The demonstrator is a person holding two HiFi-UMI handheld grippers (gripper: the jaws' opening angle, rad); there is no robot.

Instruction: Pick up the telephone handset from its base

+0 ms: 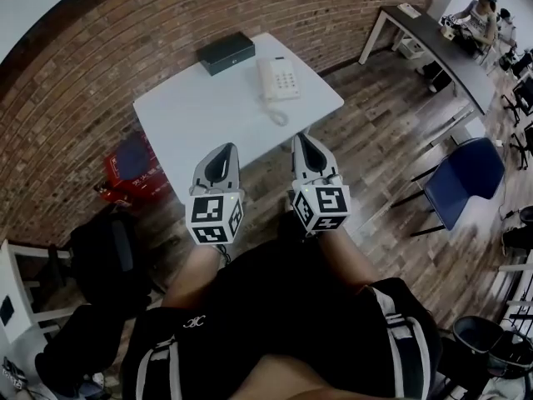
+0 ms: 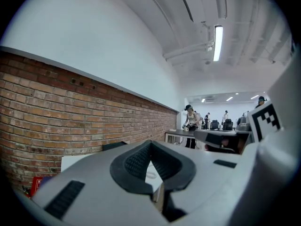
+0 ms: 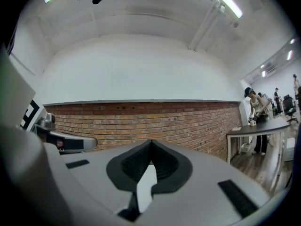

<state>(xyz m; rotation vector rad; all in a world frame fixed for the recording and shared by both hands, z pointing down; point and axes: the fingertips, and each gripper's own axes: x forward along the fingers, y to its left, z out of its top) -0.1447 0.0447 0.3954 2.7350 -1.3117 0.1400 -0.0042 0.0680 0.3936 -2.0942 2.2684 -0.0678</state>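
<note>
Two empty grippers, left gripper (image 1: 226,147) and right gripper (image 1: 299,136), sit pressed together short of the white surface (image 1: 191,115), so you're likely at the approach: reach to 12 o'clock, where the handset (image 1: 266,80) lies on its base (image 1: 285,78), spreading one gripper; brick wall (image 1: 83,73) beyond, blue chair (image 1: 470,177) at 3 o'clock.

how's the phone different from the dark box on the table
The telephone is white, with a keypad and a cord trailing off it; the box is dark and plain-topped. The box sits nearer the brick wall; the telephone lies to its right in the head view. Both rest on the white table, apart from each other.
</note>
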